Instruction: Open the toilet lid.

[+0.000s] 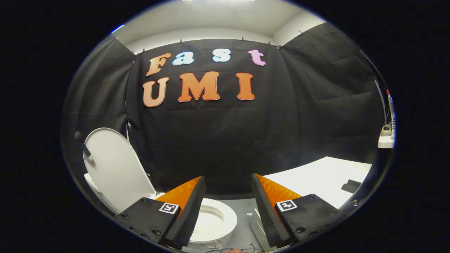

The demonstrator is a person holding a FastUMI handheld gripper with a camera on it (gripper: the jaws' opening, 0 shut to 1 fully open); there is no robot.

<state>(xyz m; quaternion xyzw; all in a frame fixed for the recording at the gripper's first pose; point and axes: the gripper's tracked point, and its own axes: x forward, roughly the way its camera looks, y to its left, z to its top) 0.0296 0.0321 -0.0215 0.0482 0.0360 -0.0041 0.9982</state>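
I see my gripper (226,182) with its two fingers spread wide apart and nothing between them; they grip nothing and touch nothing. The toilet lid (114,167) is already raised, standing beyond my left finger and off to that side, its long axis running close to upright and tilted back toward the black cloth wall (225,140). Its pale inner face is turned toward me and toward the bowl. Below it the seat (219,219) lies flat around the open bowl, partly behind my left finger. Beyond my right finger a white tabletop (316,179) carries a small dark item I can't identify
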